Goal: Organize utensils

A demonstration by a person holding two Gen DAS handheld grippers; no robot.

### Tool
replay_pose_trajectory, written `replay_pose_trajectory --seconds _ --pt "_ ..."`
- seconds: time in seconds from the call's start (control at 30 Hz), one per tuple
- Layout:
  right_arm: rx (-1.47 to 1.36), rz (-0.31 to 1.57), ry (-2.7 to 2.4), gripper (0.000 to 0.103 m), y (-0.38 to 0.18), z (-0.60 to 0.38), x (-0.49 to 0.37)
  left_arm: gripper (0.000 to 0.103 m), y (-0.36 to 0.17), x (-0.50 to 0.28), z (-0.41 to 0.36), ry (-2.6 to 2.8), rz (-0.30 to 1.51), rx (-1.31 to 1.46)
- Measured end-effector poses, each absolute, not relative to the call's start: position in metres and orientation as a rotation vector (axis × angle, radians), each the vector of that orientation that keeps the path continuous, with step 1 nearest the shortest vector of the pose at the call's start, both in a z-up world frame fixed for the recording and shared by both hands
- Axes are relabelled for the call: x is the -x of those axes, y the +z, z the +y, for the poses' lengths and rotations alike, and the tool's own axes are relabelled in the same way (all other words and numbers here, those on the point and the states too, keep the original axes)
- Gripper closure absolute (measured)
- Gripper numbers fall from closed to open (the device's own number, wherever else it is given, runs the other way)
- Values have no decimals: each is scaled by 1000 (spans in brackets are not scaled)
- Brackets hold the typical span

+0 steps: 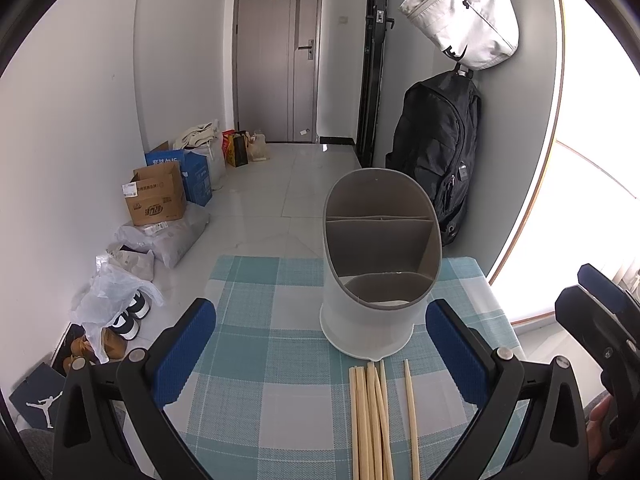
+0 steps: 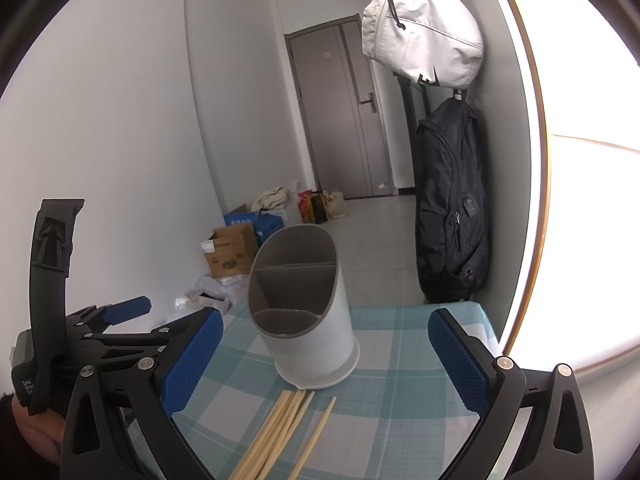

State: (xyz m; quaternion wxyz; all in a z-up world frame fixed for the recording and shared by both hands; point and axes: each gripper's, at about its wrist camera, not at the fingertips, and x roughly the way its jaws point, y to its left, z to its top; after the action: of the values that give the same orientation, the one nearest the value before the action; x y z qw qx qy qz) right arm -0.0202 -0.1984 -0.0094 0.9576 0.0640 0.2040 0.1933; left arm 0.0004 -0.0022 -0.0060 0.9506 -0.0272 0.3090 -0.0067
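Note:
A white utensil holder [image 1: 372,280] with grey inner compartments stands on the blue checked tablecloth [image 1: 260,320]; its compartments look empty. It also shows in the right wrist view [image 2: 308,320]. Several wooden chopsticks [image 1: 372,420] lie side by side just in front of it, one a little apart to the right; they also show in the right wrist view [image 2: 280,432]. My left gripper [image 1: 320,356] is open above the table, with the chopsticks between its blue pads. My right gripper [image 2: 326,360] is open and empty, and also shows at the right edge of the left wrist view [image 1: 592,308].
The table is small, with its far edge [image 1: 340,258] right behind the holder. A black backpack [image 1: 436,160] and a white bag [image 1: 464,12] hang on the wall at the right. Boxes [image 1: 160,196], bags and shoes [image 1: 128,316] sit on the floor at the left.

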Motion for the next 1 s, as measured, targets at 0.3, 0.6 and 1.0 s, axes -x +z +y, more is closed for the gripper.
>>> replay_pose_trajectory --seconds 0.3,0.6,1.0 --pt "-138 428 399 0 -10 -199 18 1 -8 -2 -3 -16 640 58" --pt "-140 474 407 0 -17 -196 9 1 -10 -7 -1 -23 647 60" --pt "-118 884 436 34 -80 -174 -40 1 -27 -34 36 -17 780 156"
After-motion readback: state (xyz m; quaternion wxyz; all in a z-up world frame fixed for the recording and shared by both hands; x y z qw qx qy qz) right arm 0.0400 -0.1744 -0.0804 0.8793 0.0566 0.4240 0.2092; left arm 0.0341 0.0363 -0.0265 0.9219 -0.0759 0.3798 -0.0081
